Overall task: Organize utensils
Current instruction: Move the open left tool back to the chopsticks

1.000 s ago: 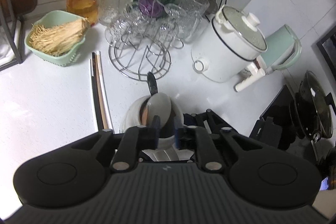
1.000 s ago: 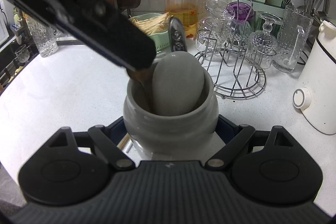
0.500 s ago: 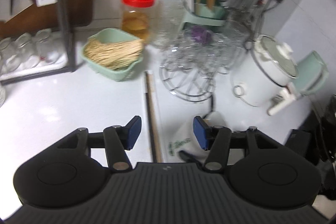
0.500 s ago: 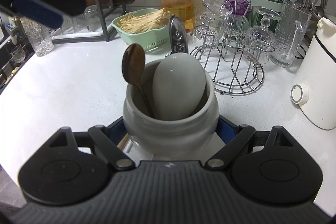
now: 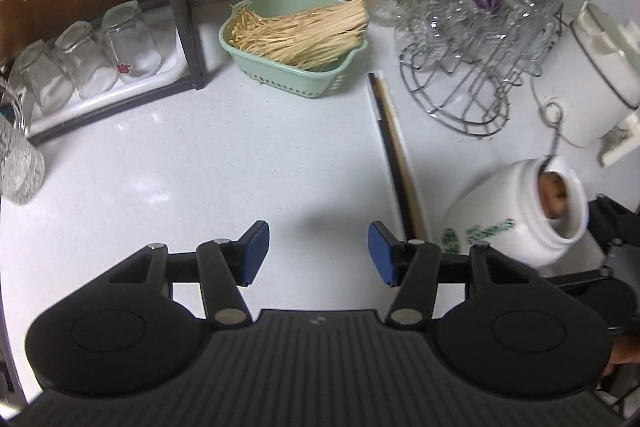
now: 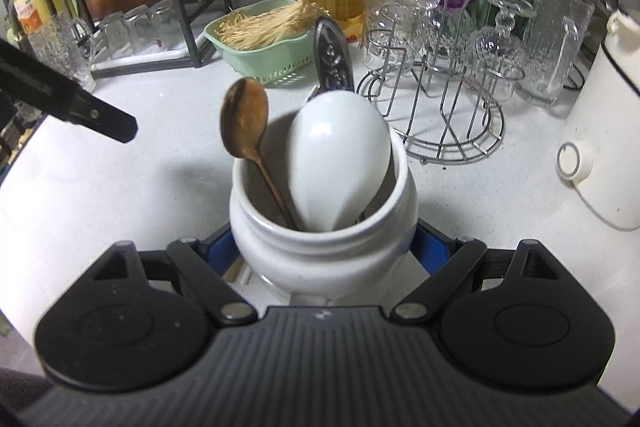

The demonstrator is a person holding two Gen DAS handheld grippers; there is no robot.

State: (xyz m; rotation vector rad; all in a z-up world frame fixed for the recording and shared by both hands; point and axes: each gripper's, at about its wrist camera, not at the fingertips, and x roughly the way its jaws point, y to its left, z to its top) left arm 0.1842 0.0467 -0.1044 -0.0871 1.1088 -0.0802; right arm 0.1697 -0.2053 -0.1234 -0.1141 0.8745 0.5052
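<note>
White kitchen desk (image 5: 168,163), cluttered rear. Right hand-held gripper (image 6: 322,251) clamps white ceramic jar (image 6: 320,251) holding spoons. Left hand-held gripper (image 5: 318,253) released, empty. Chopsticks (image 5: 394,147) lie beside jar; approach square, pinch both together.

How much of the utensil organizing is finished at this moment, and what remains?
Done: the wooden spoon and white ladle stand in the white jar. In hand: the right gripper holds that jar; the left gripper is open, empty. Left: the chopsticks lying on the counter.
</note>
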